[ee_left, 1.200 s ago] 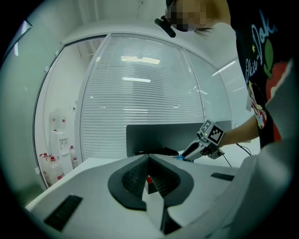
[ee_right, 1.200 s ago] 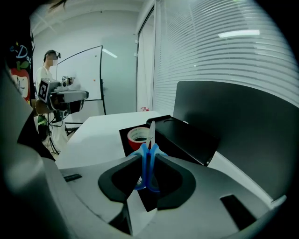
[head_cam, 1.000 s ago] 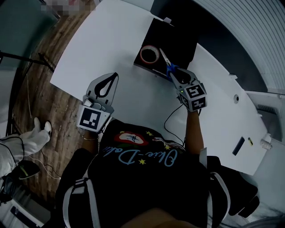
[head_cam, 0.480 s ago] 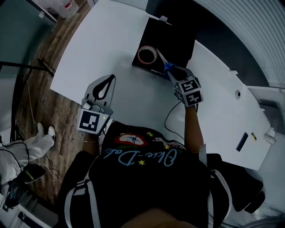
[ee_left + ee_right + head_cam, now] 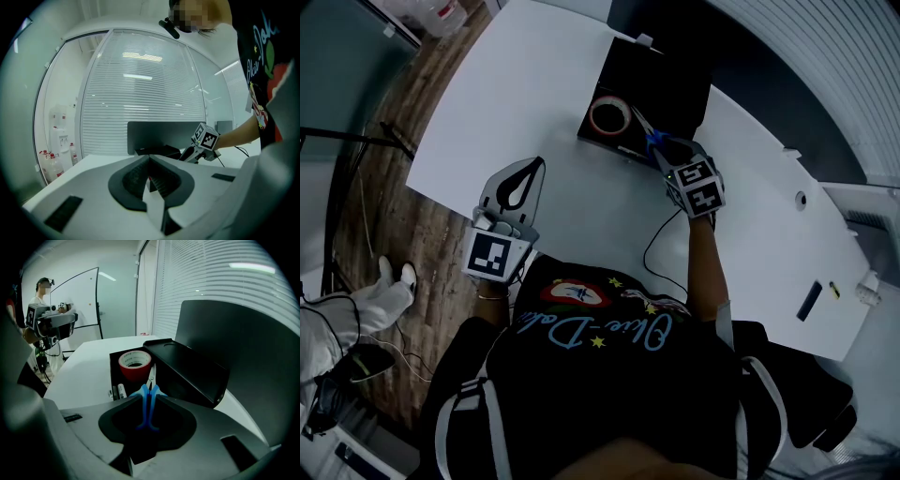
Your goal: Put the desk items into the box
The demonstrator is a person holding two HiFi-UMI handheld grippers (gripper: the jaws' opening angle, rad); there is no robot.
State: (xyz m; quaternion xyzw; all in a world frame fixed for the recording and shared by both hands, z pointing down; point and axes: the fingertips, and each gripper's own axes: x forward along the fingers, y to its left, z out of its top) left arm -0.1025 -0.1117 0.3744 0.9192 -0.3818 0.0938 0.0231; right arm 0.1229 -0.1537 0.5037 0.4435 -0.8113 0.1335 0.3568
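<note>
A black open box [image 5: 675, 89] stands at the far side of the white table [image 5: 534, 84]. Inside it lie a red tape roll [image 5: 611, 116] and pens along its near wall. My right gripper [image 5: 662, 152] hangs over the box's near edge, shut on blue-handled scissors [image 5: 647, 131] whose blades point into the box. In the right gripper view the scissors [image 5: 149, 401] sit between the jaws, above the tape roll [image 5: 135, 363] and a marker pen [image 5: 121, 391] in the box [image 5: 192, 369]. My left gripper [image 5: 538, 165] is over the table's near left, shut and empty; its tips [image 5: 150, 164] meet.
A black cable [image 5: 659, 248] runs across the table under my right arm. A small dark flat object [image 5: 808, 301] lies at the table's right end. Beyond the left edge is wood floor [image 5: 403, 225]. A dark panel [image 5: 234, 333] rises behind the box.
My right gripper has carried the scissors farther forward, so the blades now reach over the box beside the tape roll. The left gripper has stayed put.
</note>
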